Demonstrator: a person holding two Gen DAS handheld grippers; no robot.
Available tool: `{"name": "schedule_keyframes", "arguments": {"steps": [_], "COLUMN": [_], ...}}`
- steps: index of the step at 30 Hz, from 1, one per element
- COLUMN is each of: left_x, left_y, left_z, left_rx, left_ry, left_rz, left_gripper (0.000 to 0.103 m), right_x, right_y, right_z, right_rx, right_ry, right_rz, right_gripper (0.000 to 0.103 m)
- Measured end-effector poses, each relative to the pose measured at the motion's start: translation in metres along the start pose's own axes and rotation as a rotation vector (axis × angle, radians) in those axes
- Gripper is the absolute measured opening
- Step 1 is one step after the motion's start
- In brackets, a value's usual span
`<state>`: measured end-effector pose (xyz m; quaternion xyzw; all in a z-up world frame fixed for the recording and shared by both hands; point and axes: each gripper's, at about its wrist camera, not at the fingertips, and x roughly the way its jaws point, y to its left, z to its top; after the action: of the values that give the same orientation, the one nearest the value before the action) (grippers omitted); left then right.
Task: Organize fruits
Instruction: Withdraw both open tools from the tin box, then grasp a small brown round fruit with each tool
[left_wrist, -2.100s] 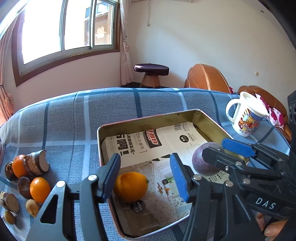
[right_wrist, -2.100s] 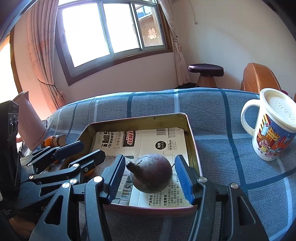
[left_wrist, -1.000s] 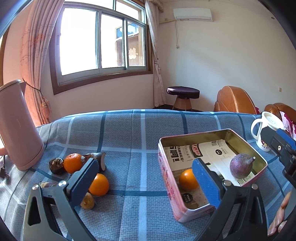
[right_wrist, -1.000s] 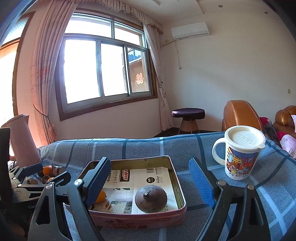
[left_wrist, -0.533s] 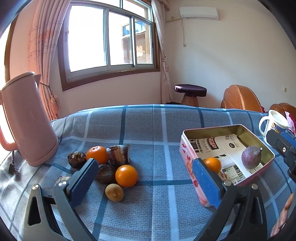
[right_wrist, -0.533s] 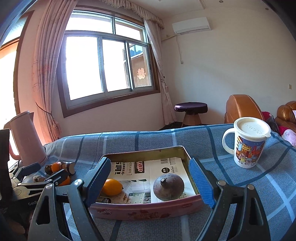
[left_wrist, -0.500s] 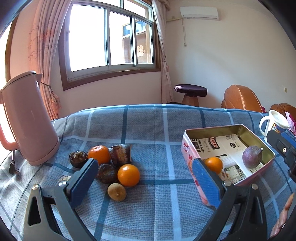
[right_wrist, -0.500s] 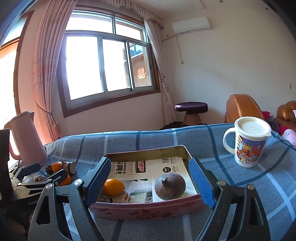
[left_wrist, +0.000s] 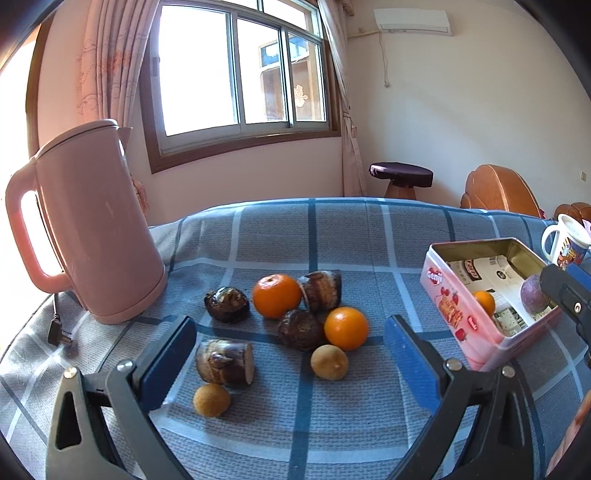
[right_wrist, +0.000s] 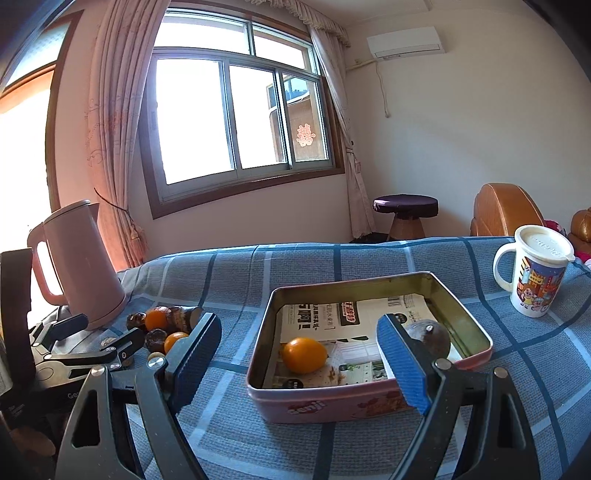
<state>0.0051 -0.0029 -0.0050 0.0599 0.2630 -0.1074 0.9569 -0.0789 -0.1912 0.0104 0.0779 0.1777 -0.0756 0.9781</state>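
Over the checked cloth (left_wrist: 332, 236), each hand-held gripper — left (left_wrist: 288, 349), right (right_wrist: 299, 354) — gapes wide, holding nothing.

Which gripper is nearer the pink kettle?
Left. The left gripper hangs open over the loose fruit beside the pink kettle; the right gripper is over by the tin, farther away.

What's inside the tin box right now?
The tin box holds one orange and a purple fruit on printed paper. Anything under the paper is hidden.
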Motion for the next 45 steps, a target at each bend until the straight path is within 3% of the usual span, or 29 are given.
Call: {"name": "schedule_keyframes", "arguments": {"steps": [10, 17, 21, 25, 29, 37, 39, 43, 45], "left_x": [0.008, 0.015, 0.020, 0.027, 0.030, 0.032, 0.035, 0.039, 0.040], "left_y": [0.055, 0.088, 0.099, 0.102, 0.094, 0.086, 0.091, 0.099, 0.099], "left_z": [-0.009, -0.012, -0.016, -0.022, -0.025, -0.026, -0.025, -0.025, -0.024], "left_rx": [0.002, -0.029, -0.003, 0.023, 0.071, 0.095, 0.064, 0.006, -0.003], "left_ry": [0.079, 0.119, 0.156, 0.234, 0.272, 0.283, 0.292, 0.308, 0.310], "left_rz": [0.012, 0.008, -0.027, -0.121, -0.148, -0.163, -0.170, -0.188, -0.211], "left_gripper": [0.103, 0.103, 0.103, 0.103, 0.103, 0.103, 0.103, 0.103, 0.103], "right_x": [0.015, 0.035, 0.054, 0.073, 0.094, 0.122, 0.122, 0.122, 0.121], "right_y": [0.048, 0.081, 0.099, 0.112, 0.117, 0.132, 0.134, 0.131, 0.126], "right_z": [-0.006, -0.011, -0.015, -0.021, -0.027, -0.032, -0.033, -0.033, -0.033], "right_rx": [-0.028, -0.075, -0.103, -0.113, -0.095, -0.092, -0.105, -0.116, -0.104], "right_ry": [0.048, 0.141, 0.234, 0.325, 0.420, 0.523, 0.526, 0.529, 0.531], "right_rz": [0.064, 0.109, 0.151, 0.176, 0.227, 0.250, 0.248, 0.239, 0.248], "right_gripper": [0.087, 0.087, 0.087, 0.087, 0.069, 0.066, 0.059, 0.031, 0.029]}}
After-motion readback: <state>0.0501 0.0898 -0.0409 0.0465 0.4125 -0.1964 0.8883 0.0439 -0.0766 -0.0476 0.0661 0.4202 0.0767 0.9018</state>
